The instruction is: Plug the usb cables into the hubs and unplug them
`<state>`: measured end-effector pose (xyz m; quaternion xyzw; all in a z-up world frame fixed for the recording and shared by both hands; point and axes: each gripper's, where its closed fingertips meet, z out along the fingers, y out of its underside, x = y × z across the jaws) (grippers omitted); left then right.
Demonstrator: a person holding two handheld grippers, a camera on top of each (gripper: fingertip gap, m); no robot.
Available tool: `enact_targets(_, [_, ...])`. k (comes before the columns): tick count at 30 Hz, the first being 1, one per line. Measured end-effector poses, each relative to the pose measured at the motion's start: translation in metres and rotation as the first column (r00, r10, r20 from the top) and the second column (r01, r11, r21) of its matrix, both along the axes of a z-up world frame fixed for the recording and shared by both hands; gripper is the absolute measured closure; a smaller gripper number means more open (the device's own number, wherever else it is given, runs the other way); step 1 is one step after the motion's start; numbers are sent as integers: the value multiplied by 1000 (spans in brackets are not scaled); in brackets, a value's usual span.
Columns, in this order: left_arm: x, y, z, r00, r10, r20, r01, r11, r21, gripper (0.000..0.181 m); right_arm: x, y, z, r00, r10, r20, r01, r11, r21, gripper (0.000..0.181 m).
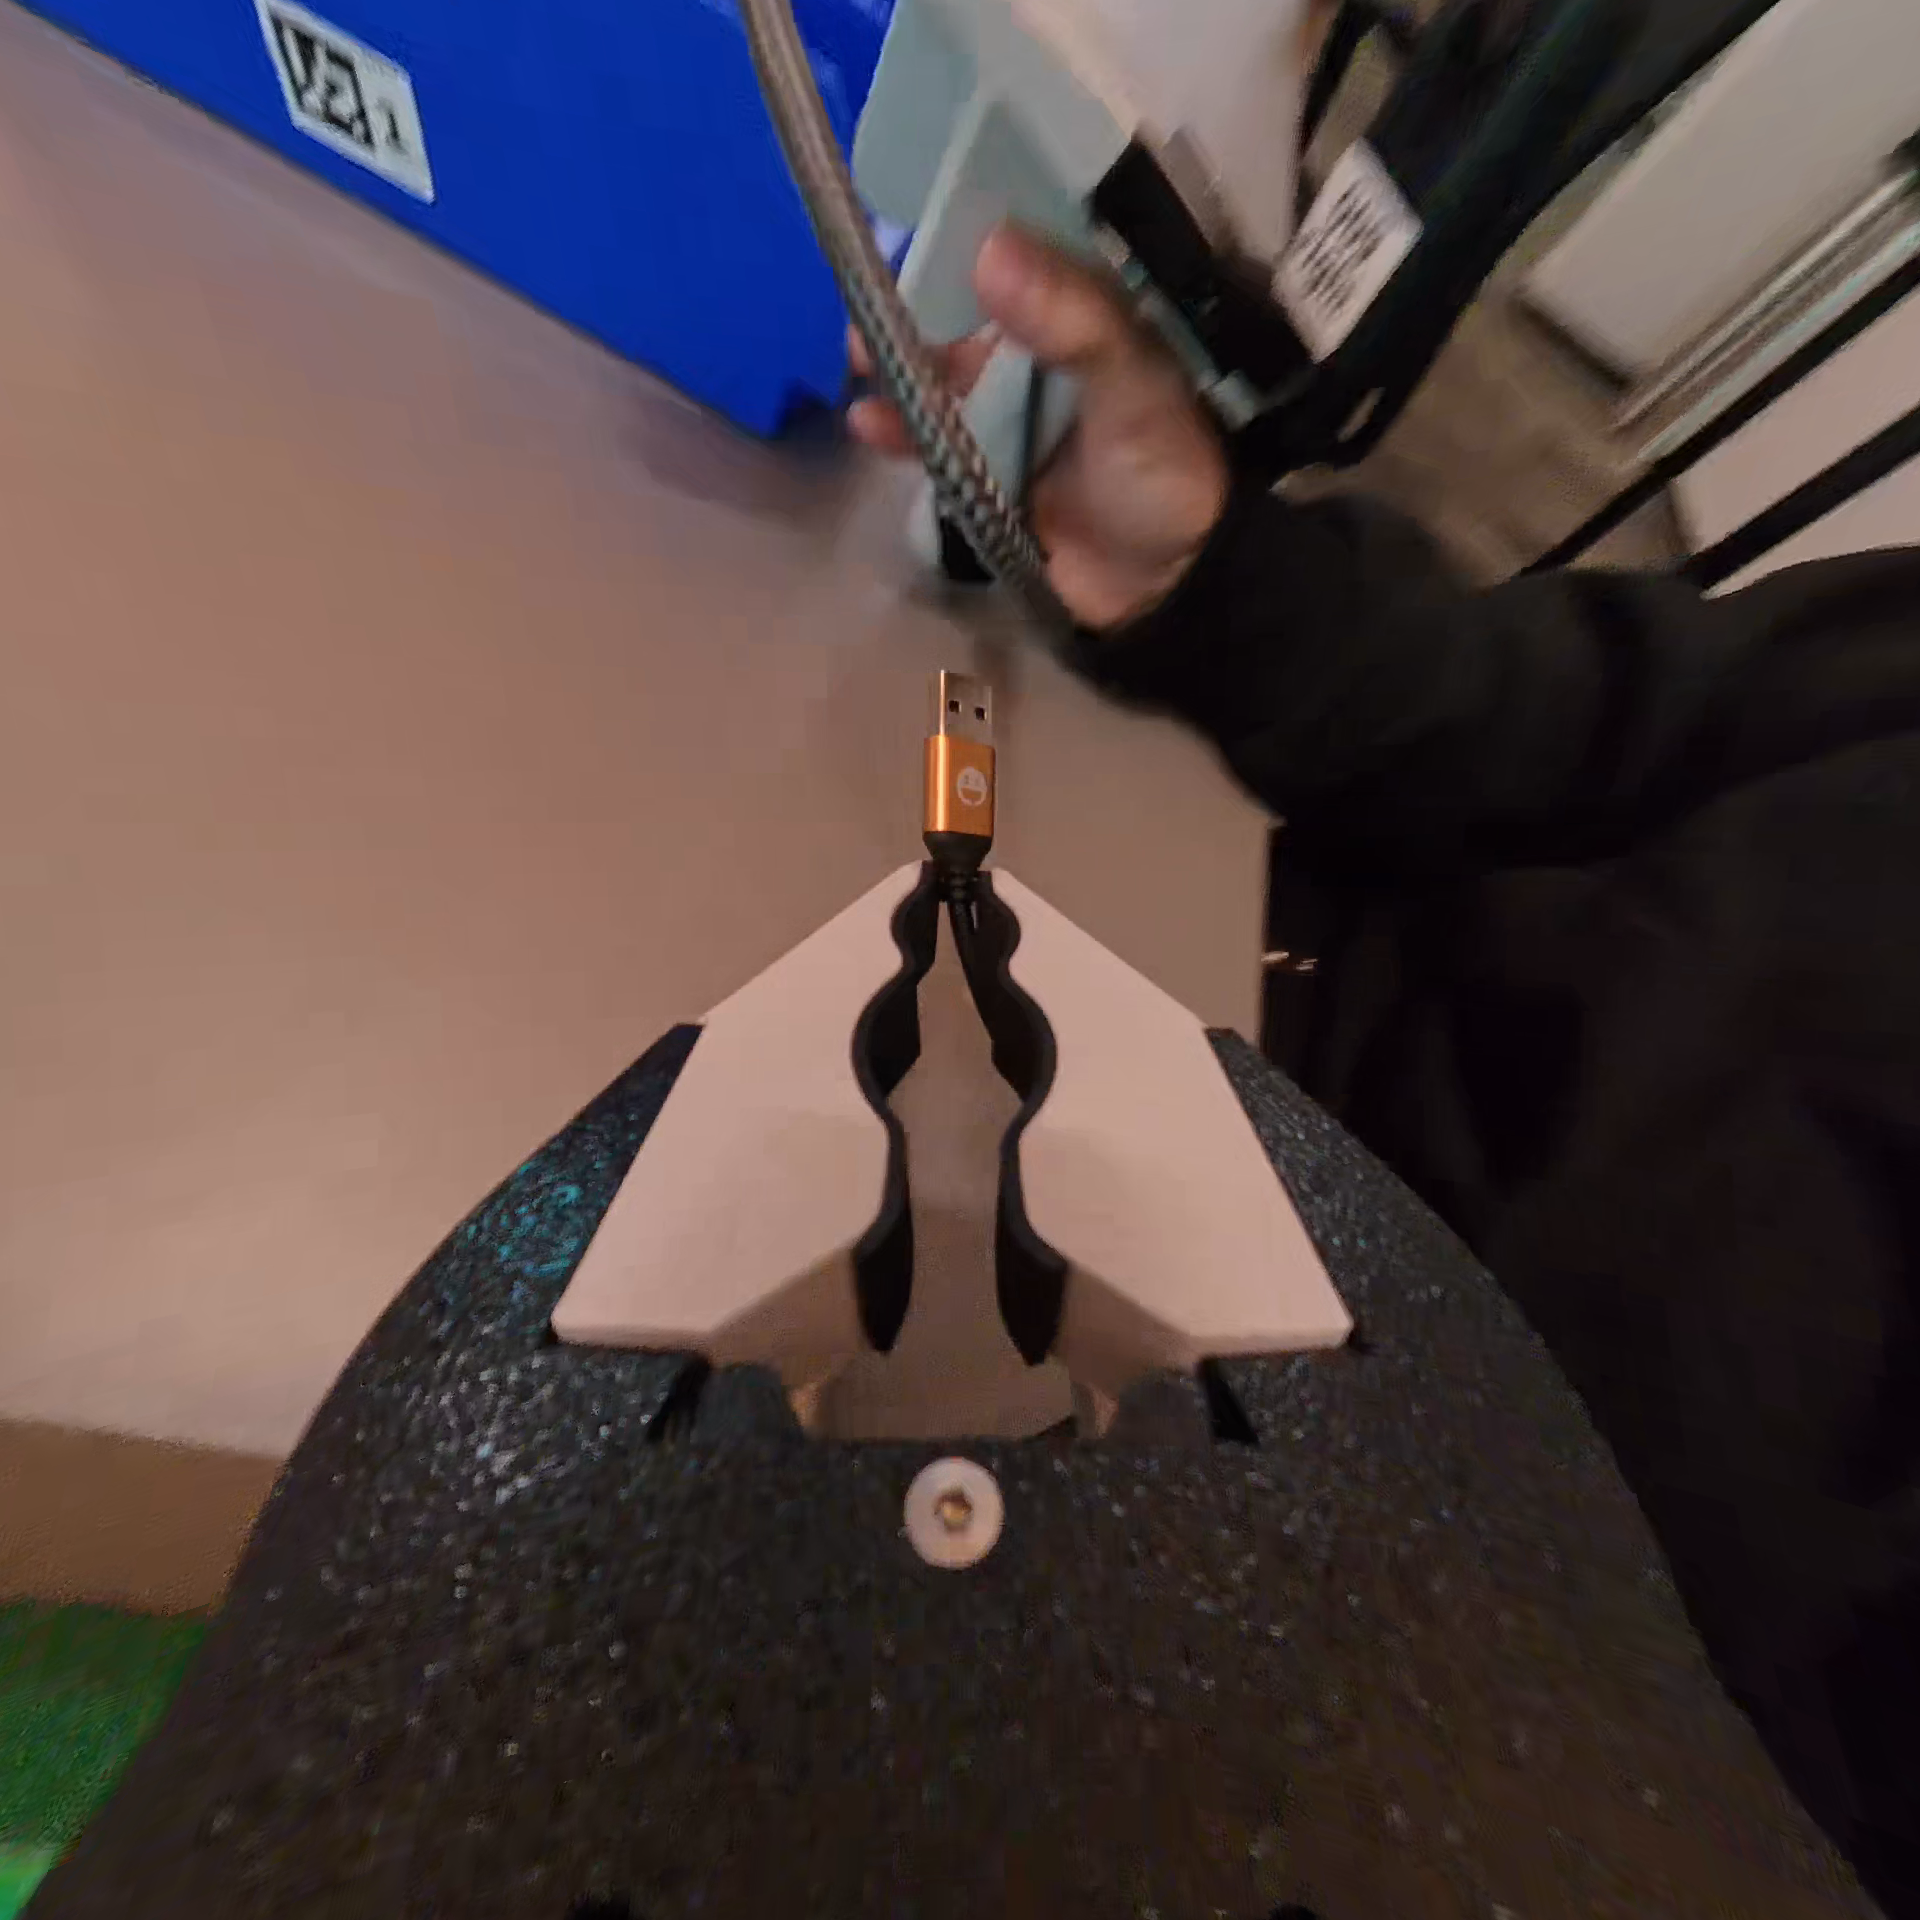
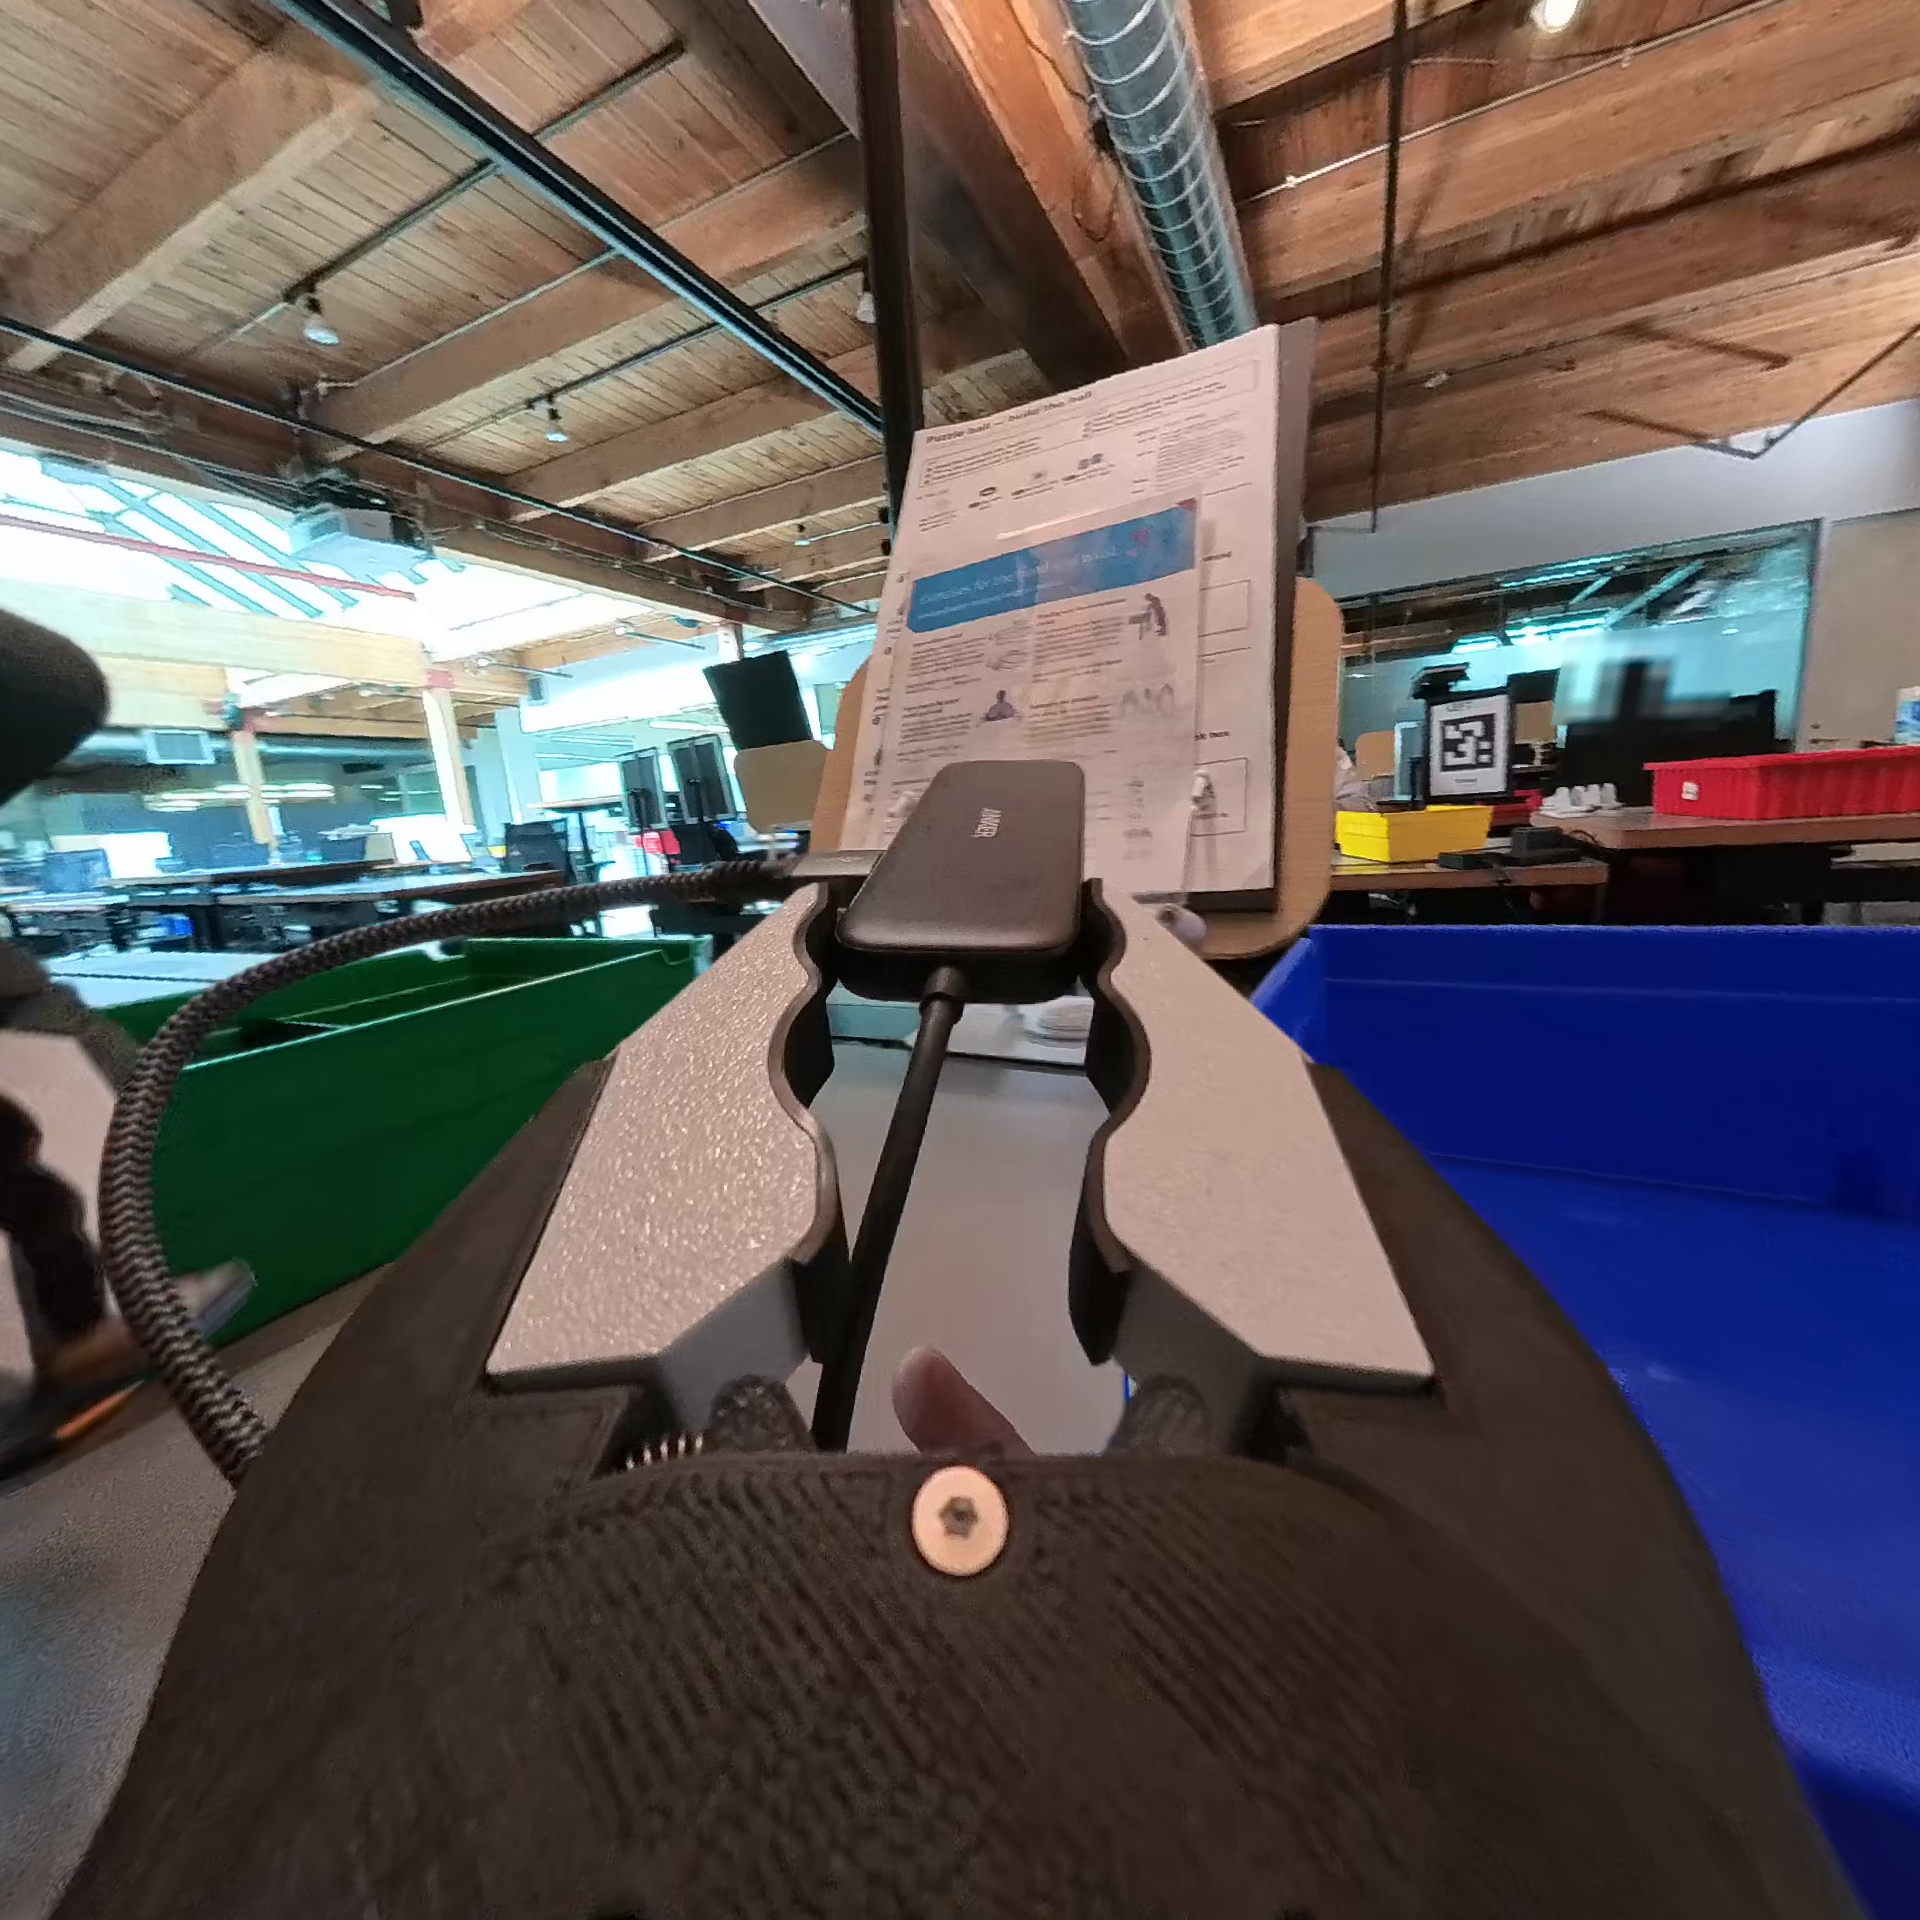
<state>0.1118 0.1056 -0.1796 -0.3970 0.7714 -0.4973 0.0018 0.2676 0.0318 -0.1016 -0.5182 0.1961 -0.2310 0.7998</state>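
A blue bin (image 2: 1621, 1091) sits beside a green bin (image 2: 395, 1049); behind them, printed sheets (image 2: 1070, 644) lean on what looks like a wooden stand (image 2: 1311, 727).

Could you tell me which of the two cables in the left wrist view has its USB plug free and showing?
The orange-collared cable pinched in the left tongs: its metal plug points forward, unplugged. The braided cable shows no plug.

Two matching grippers: left gripper (image 1: 958, 868) and right gripper (image 2: 961, 930) with speckled black bodies, pale grey angular fingers (image 1: 790, 1132), wavy black pads, one silver screw (image 2: 958, 1522) each. Black sleeve (image 1: 1507, 748).
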Motion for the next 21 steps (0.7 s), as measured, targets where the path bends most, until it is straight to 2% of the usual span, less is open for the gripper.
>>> enact_targets(5, [-14, 29, 41, 999, 14, 36, -7, 980, -200, 177, -12, 7, 4, 997, 62, 42, -62, 998, -2, 136])
enact_targets(10, [-32, 33, 73, 990, -53, 131, 93, 940, -327, 177, -23, 15, 6, 990, 124, 69, -124, 992, -7, 136])
enact_targets(14, [-34, 32, 81, 986, -73, 149, 126, 914, -385, 177, -33, 23, 5, 982, 157, 105, -152, 987, -49, 136])
enact_targets(17, [-34, 30, 78, 984, -85, 156, 139, 917, -375, 177, -40, 29, 4, 975, 169, 141, -157, 983, -94, 136])
enact_targets(19, [-29, 29, 73, 988, -68, 137, 114, 926, -361, 177, -42, 32, 2, 974, 177, 142, -162, 981, -109, 136])
enact_targets(21, [-14, 33, 65, 995, 29, 95, 2, 951, -309, 177, -43, 33, 2, 971, 192, 139, -179, 978, -104, 136])
